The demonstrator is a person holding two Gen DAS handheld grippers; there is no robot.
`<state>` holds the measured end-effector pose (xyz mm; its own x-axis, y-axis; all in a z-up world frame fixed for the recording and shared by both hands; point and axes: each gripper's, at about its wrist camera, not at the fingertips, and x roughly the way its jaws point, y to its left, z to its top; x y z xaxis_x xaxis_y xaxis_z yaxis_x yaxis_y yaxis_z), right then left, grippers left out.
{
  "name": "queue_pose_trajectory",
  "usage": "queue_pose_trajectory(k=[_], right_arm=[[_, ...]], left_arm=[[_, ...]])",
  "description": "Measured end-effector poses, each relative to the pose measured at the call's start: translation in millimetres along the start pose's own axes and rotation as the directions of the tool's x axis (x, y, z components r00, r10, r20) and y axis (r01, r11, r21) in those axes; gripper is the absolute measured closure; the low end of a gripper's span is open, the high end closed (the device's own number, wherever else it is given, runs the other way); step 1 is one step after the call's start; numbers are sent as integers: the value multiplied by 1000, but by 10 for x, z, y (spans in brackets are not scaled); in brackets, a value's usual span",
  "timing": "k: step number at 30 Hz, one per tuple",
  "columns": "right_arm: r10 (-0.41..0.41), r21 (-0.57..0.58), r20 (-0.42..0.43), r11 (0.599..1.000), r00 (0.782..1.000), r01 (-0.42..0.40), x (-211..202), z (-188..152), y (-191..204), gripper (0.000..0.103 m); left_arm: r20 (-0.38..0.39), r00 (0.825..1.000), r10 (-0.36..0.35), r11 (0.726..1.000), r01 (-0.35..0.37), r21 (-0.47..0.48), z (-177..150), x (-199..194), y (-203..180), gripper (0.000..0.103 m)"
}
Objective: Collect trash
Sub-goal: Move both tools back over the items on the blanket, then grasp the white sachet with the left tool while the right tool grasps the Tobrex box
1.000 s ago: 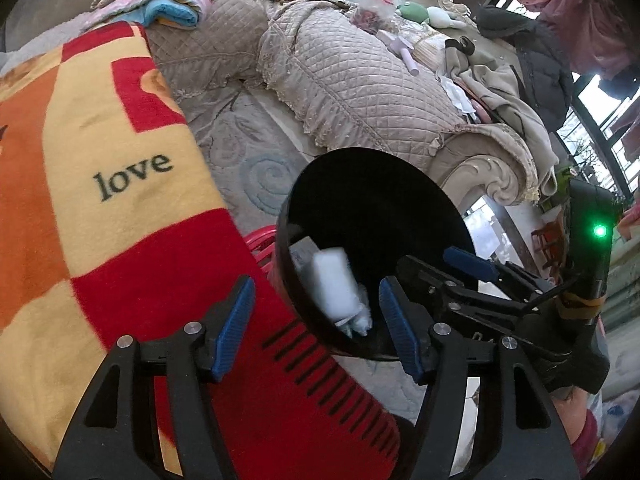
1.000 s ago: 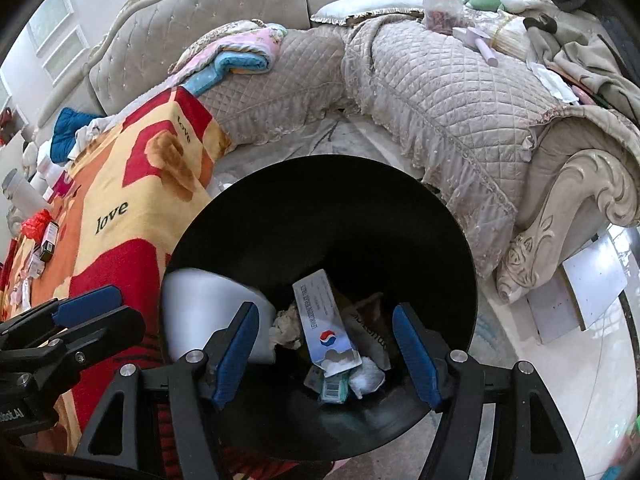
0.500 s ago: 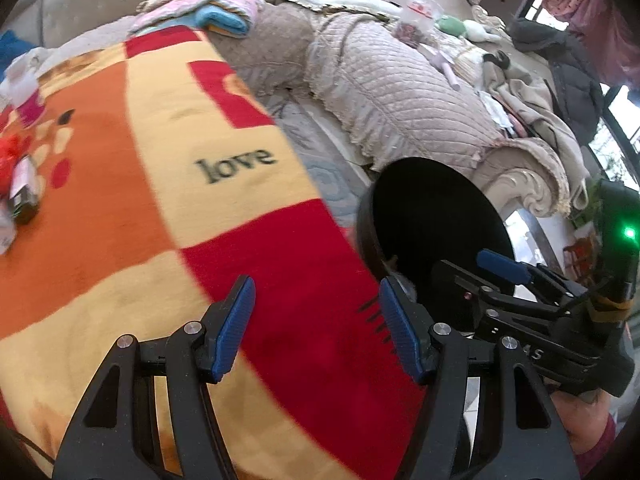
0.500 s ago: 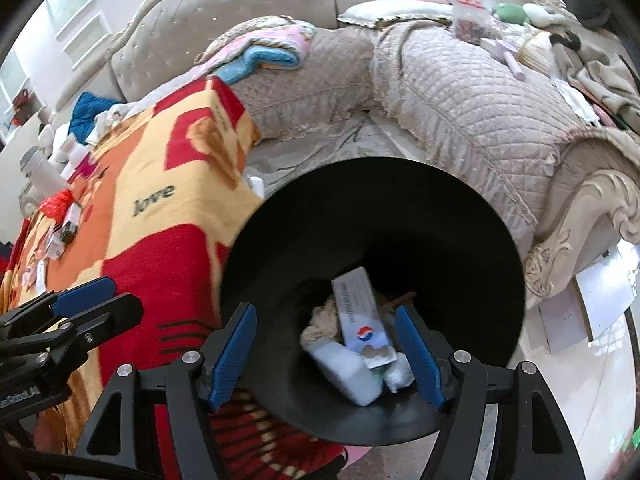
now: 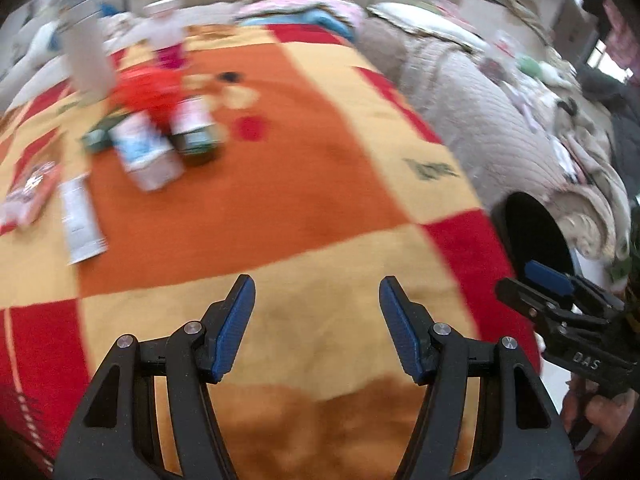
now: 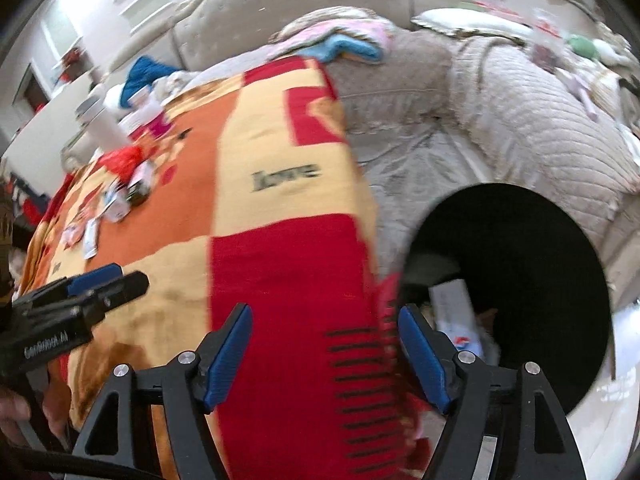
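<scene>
A black trash bin stands at the right edge of a red, orange and yellow blanket; it holds a white carton and other scraps. It also shows in the left wrist view. My left gripper is open and empty over the blanket. Blurred trash lies far left on it: a white cup, a dark-based can, a red wrapper and a flat white packet. My right gripper is open and empty beside the bin's left rim.
A quilted beige sofa with cushions and clothes wraps around the back and right. A white cylinder and a small bottle stand at the blanket's far left. The right gripper shows at the left wrist view's right edge.
Both grippers have swung left, away from the bin and over the blanket. The bin has slid to the right in both views, and the trash pile has come into the left view.
</scene>
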<state>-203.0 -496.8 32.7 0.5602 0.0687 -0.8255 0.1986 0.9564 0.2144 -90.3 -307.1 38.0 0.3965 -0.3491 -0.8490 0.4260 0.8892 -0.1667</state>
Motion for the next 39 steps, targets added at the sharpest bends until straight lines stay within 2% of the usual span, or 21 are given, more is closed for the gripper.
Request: queue_pose_trajectory(k=[5, 8, 12, 17, 21, 23, 24, 25, 29, 38, 39], right_arm=[[36, -71, -25, 997, 999, -37, 170, 56, 417, 28], [68, -115, -38, 991, 997, -72, 227, 77, 643, 26], [91, -174, -48, 980, 995, -98, 308, 119, 931, 25], [136, -210, -58, 967, 989, -145, 404, 196, 1192, 26], [177, -231, -65, 955, 982, -187, 511, 247, 1413, 26], [195, -243, -63, 948, 979, -204, 556, 275, 1518, 26], [209, -251, -62, 943, 976, -218, 585, 298, 1582, 26], [221, -256, -61, 939, 973, -229, 622, 327, 1647, 26], [245, -294, -48, 923, 968, -248, 744, 447, 1896, 26], [209, -353, 4, 915, 978, -194, 1134, 860, 2324, 28], [200, -348, 9, 919, 980, -184, 1179, 908, 2343, 33]], left_arm=[[15, 996, 85, 991, -83, -103, -6, -120, 647, 40], [19, 989, 147, 976, -142, -167, 30, -161, 1025, 40], [17, 983, 184, 955, -175, -239, 116, -132, 1383, 40], [14, 983, 184, 937, -171, -305, 248, 5, 1640, 40], [40, 982, 185, 940, -164, -300, 379, 90, 1697, 42], [39, 982, 186, 948, -169, -271, 397, 97, 1672, 66], [36, 979, 199, 951, -184, -249, 403, 96, 1674, 72], [35, 981, 190, 955, -177, -239, 395, 90, 1677, 86], [26, 992, 126, 961, -116, -249, 323, 6, 1795, 88], [54, 995, 90, 965, -73, -251, 110, -284, 1915, 90], [56, 994, 89, 966, -73, -246, 82, -301, 1908, 90]])
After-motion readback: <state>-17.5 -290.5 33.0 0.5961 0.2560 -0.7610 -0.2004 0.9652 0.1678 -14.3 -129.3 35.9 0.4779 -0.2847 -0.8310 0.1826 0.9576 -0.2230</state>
